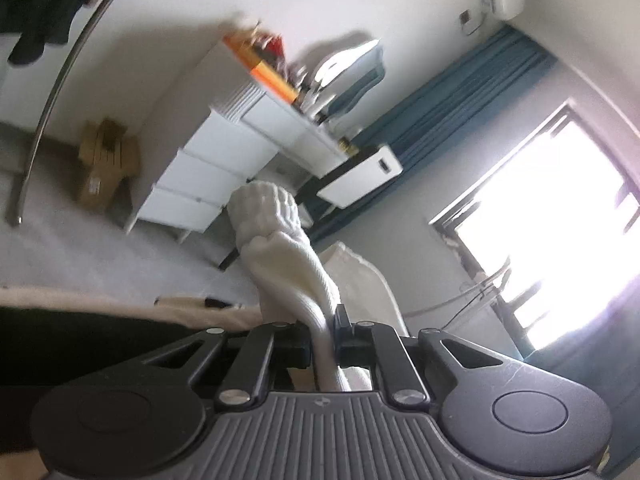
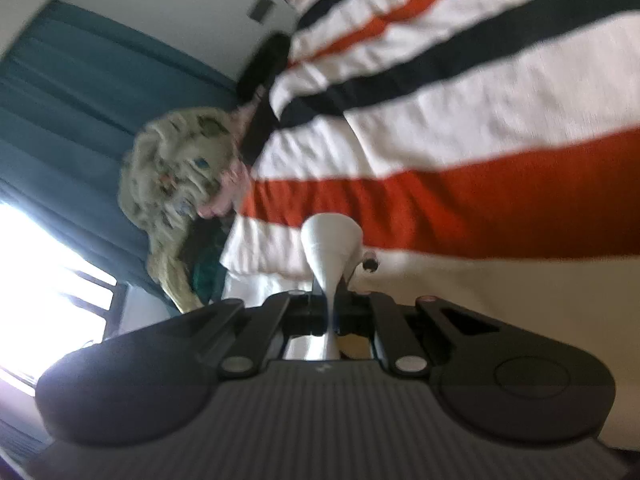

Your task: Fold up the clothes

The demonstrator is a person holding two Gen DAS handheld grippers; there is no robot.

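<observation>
Your left gripper (image 1: 334,334) is clamped on a bunch of white knit fabric (image 1: 280,252), its jaws drawn narrow with the cloth pinched between them. From the jaws the knit rises ahead of the tool and ends in a ribbed cuff (image 1: 266,200) at the far tip. A second fold of the same white cloth (image 1: 360,276) shows just beyond and to the right of the jaws. Far ahead of this tool stands a white chest of drawers (image 1: 224,160) with clutter on top, a cardboard box (image 1: 106,160) off to its left, and blue curtains (image 1: 460,108) beside a bright window (image 1: 560,216) on the right.

Your right gripper (image 2: 330,312) is likewise closed down on white fabric (image 2: 330,240), which fans out into a rounded fold just ahead of the jaws. Directly beyond it hangs a cream garment with red and black stripes (image 2: 460,120), filling the right side of the view. To the left of the tool sits a mottled tan bundle (image 2: 176,172), too blurred to identify, in front of the blue curtains (image 2: 72,100).
</observation>
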